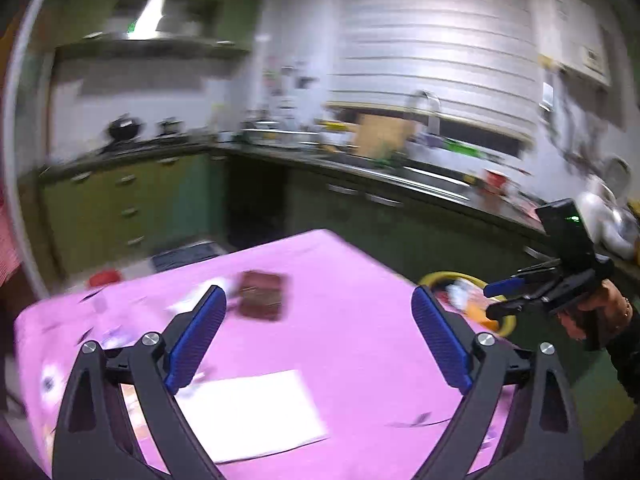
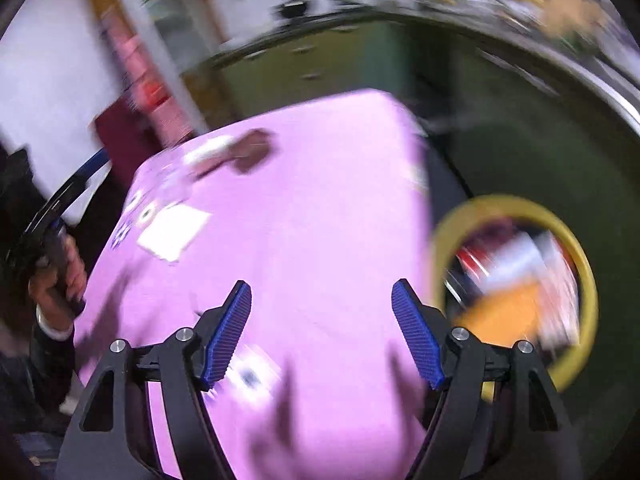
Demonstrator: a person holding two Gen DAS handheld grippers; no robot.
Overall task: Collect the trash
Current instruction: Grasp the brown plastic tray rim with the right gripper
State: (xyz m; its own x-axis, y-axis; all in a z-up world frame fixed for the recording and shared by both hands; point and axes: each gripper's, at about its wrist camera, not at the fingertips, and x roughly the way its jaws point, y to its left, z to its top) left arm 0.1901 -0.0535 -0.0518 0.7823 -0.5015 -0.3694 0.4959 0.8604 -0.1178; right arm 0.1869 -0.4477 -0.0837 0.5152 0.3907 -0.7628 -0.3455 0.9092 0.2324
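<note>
Left wrist view: my left gripper (image 1: pixel 318 336) fills the bottom of the frame, blue fingers (image 1: pixel 196 340) spread wide apart, nothing between them. Directly under them a white sheet of paper (image 1: pixel 252 416) lies flat on the pink cloth of the bench (image 1: pixel 352 320). Farther along, a dark reddish-brown wrapper (image 1: pixel 262 294) lies on the cloth, with a white scrap (image 1: pixel 200 294) just beside it on its left. Only this view shows my right gripper (image 1: pixel 494 300) from outside: held in my right hand (image 1: pixel 592 312) off the bench's right edge, its tips over the yellow-rimmed bin (image 1: pixel 440 278). Only here too is the room readable: green cabinets (image 1: pixel 120 200), a dark worktop with a sink and tap (image 1: pixel 428 112), white blinds (image 1: pixel 432 48) above, a dark pot (image 1: pixel 124 126) at the left.

Right wrist view: my right gripper (image 2: pixel 320 332) is nearest, fingers (image 2: pixel 228 336) apart and empty, above the near end of the pink bench (image 2: pixel 320 220). This view alone looks down into the bin (image 2: pixel 576 248), standing on the floor beside the bench's right edge; it holds collected trash, blurred, with orange, white and red pieces. The white paper (image 2: pixel 174 232) and brown wrapper (image 2: pixel 252 150) lie at the far left of the cloth. My left hand (image 2: pixel 56 280) grips its handle at the frame's left edge. Everything is motion-blurred.
</note>
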